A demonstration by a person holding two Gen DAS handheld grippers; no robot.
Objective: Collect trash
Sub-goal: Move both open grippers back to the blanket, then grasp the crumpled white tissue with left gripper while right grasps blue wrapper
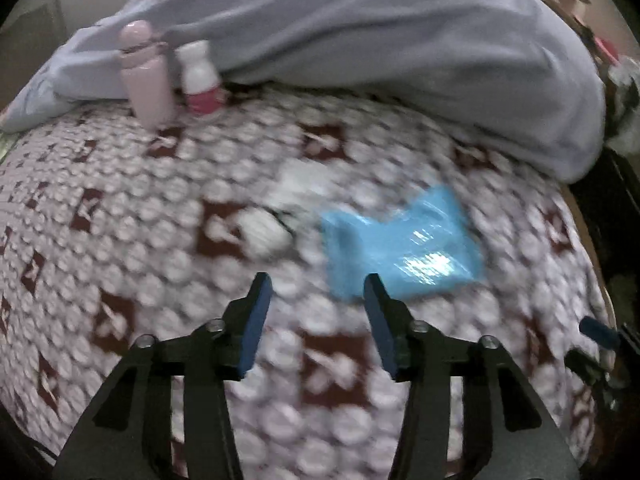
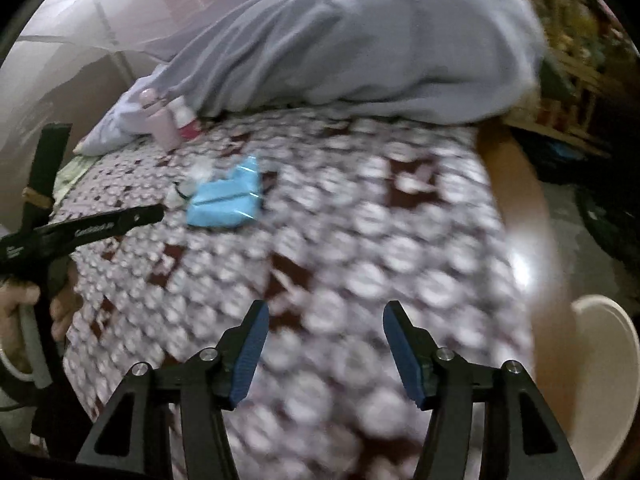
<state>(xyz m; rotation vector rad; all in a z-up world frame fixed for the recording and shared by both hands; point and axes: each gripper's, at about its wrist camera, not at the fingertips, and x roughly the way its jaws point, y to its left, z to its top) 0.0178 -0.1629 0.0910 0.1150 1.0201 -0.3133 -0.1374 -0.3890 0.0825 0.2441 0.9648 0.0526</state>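
Observation:
A crumpled blue plastic wrapper (image 1: 400, 244) lies on the patterned bedspread (image 1: 120, 208), with blurred white scraps (image 1: 292, 184) just left of it. My left gripper (image 1: 318, 284) hovers open right in front of the wrapper, its right fingertip (image 1: 374, 286) at the wrapper's near edge, nothing between the pads. In the right wrist view the same blue wrapper (image 2: 226, 196) sits far off at the upper left. My right gripper (image 2: 326, 312) is open over bare bedspread (image 2: 360, 220), holding nothing. The left tool's black body (image 2: 80, 232) and the hand on it show at the left edge.
A pink bottle (image 1: 144, 76) and a small white bottle with a pink label (image 1: 200, 80) stand at the back against a heaped grey-blue blanket (image 1: 380, 48). A pale round container rim (image 2: 608, 360) sits off the bed's right edge. Dark furniture borders the right side.

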